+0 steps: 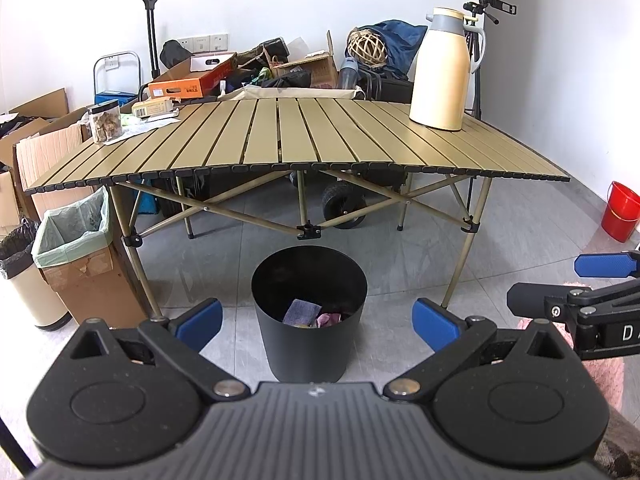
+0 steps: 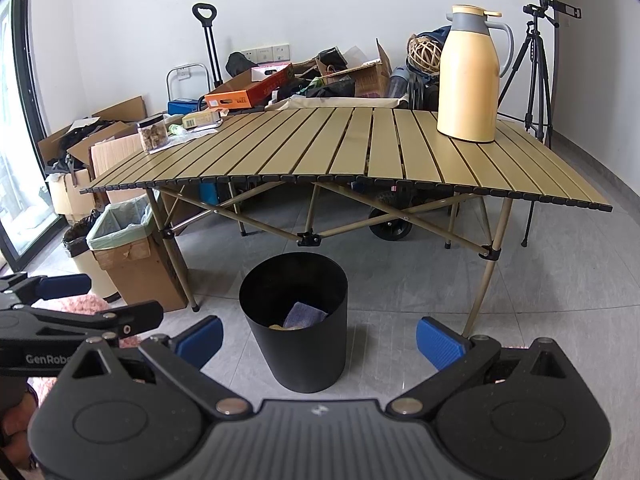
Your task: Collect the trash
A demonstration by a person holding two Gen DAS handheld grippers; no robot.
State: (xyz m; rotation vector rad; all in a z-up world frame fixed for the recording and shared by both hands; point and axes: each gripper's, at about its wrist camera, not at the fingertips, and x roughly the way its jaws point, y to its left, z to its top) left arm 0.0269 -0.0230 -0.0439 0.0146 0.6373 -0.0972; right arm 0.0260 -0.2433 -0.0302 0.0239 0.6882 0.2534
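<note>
A black bin (image 1: 310,316) stands on the floor before the counter (image 1: 304,136), holding cloth scraps (image 1: 302,312) (purple and pink). Left gripper (image 1: 318,322) and right gripper (image 2: 320,338) hover just above it, jaws spread, empty.

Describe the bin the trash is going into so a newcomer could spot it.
Find the slatted folding table. On the floor in front of it stands the black round bin, unlined, with scraps inside. The cardboard bin at the left is square with a green liner.
</note>
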